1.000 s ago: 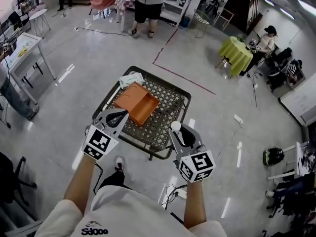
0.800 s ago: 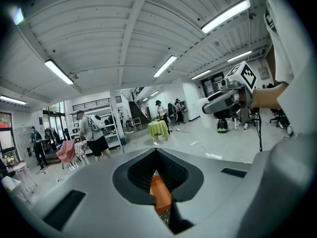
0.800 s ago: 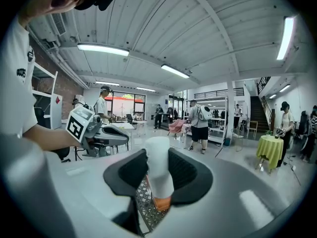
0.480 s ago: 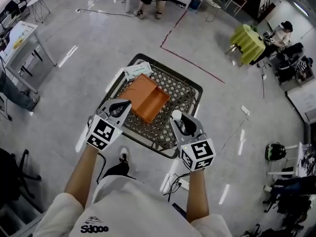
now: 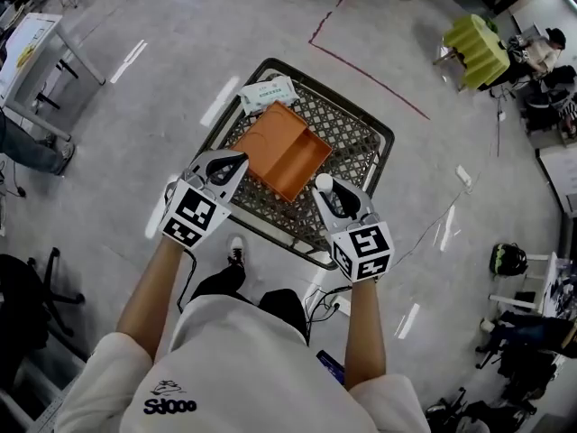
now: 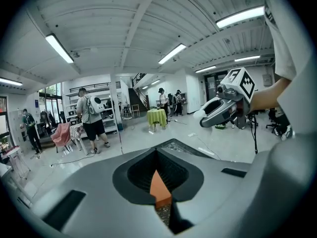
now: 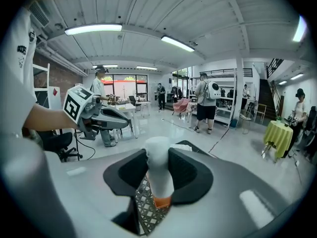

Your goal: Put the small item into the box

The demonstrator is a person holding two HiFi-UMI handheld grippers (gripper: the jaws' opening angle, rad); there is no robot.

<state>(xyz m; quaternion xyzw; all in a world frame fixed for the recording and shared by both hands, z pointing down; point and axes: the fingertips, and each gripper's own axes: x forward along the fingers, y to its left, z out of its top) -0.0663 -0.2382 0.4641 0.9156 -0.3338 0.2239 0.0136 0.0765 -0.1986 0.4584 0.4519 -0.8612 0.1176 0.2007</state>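
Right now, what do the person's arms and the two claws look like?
Both the left claw and right claw are light grey, rounded shells with dark inner pads. Each carries a white cube printed with black square markers. The person wears a cream short-sleeved T-shirt; the forearms are bare.

The only lettering near legible is a dark print on the person's white shirt (image 5: 171, 407), well nearer the camera than the orange box (image 5: 284, 150) in the head view. It looks like "SJ000" beneath a small emblem, though the letters are not certain. The cubes on the left tool (image 5: 225, 162) and the right tool (image 5: 325, 186), on either side of the box's near edge, carry black-and-white square markers, not words. A white packet (image 5: 268, 93) just beyond the box bears green print too small to read. In the right gripper view a sleeve (image 7: 20, 68) shows dark print, also unreadable.
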